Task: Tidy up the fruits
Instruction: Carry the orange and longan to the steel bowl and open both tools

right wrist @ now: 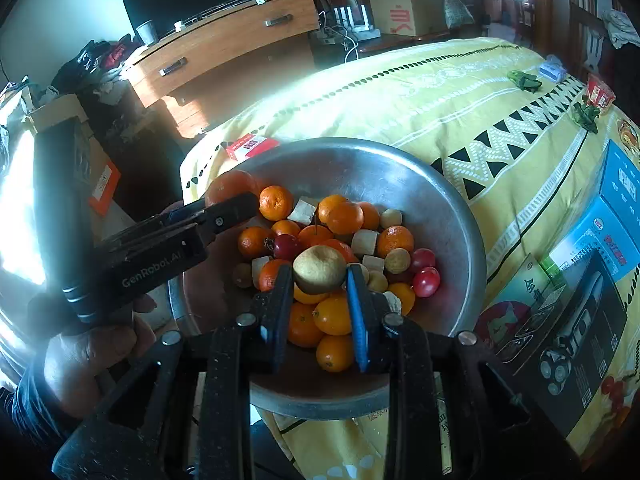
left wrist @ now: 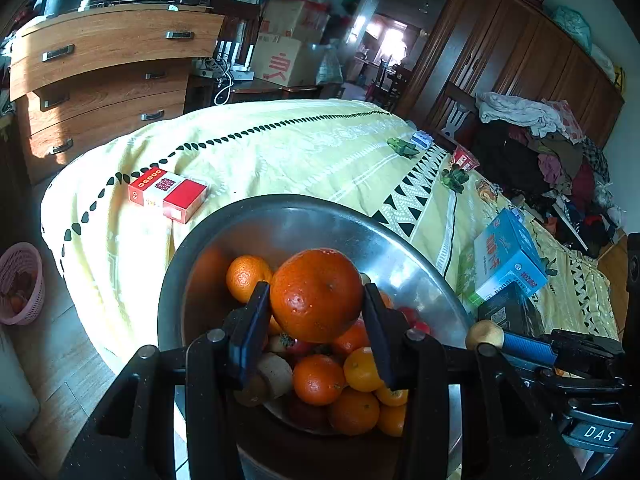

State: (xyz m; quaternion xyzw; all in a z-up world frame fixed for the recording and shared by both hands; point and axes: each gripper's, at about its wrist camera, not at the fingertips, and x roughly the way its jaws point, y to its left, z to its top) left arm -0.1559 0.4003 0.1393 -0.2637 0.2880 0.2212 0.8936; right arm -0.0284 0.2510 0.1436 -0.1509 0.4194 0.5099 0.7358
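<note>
Left gripper point(left wrist: 316, 308) clamps a large round orange mandarin point(left wrist: 316, 295) btwn its fingers, above the steel bowl point(left wrist: 416, 256); firm, waxy skin, grip at widest girth. Right gripper point(right wrist: 319, 278) pinches a small tan round fruit point(right wrist: 319, 269), prob. a longan; light, thin-shelled, squeeze gently.

Big orange point(left wrist: 316, 294): dimpled skin, glossy, clamped betw. the left claw point(left wrist: 316, 316) pads, held above the metal bowl point(left wrist: 400, 256). Tan round fruit point(right wrist: 319, 269), dull skin w/ dimpled top, pinched in the right claw point(right wrist: 318, 284), just over the pile. Bowl sits at edge of the yellow-covered bed, holding mixed fruit: small oranges point(right wrist: 276, 202), yellow-orange citrus point(right wrist: 334, 354), red cherry tomatoes point(right wrist: 426, 281), pale cut chunks point(right wrist: 365, 241), small tan balls point(right wrist: 397, 260).
</note>
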